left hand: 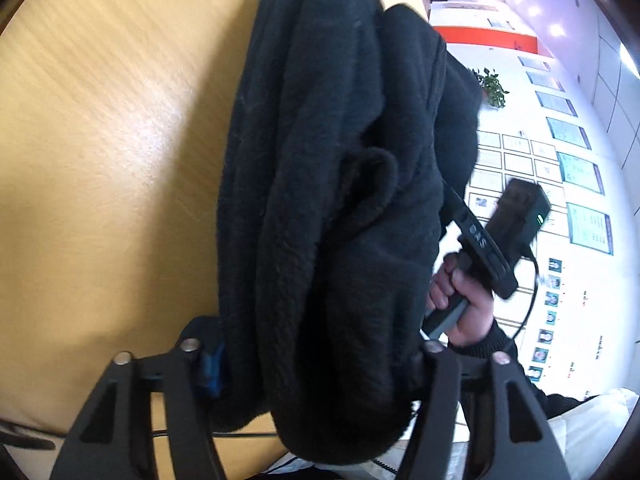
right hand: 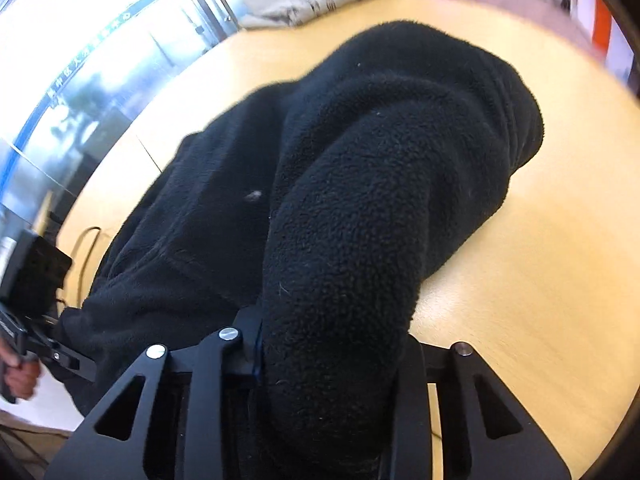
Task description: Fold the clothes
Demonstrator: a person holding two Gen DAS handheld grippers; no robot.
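Observation:
A black fleece garment point(left hand: 332, 184) hangs bunched over the yellow wooden table point(left hand: 112, 152). My left gripper point(left hand: 316, 364) is shut on its thick folds, which fill the space between the fingers and hide the tips. In the right wrist view the same fleece point(right hand: 360, 200) drapes over my right gripper point(right hand: 328, 352), which is shut on a rolled fold; its tips are hidden too. The far end of the fleece rests on the table point(right hand: 540, 260). The right gripper's body and the hand holding it point(left hand: 472, 280) show at the right of the left wrist view.
The table edge runs along the left of the right wrist view, with glass doors point(right hand: 80, 80) beyond. A folded light cloth point(right hand: 304, 4) lies at the table's far edge. A wall with framed notices point(left hand: 568, 168) and a potted plant point(left hand: 494, 88) stand behind.

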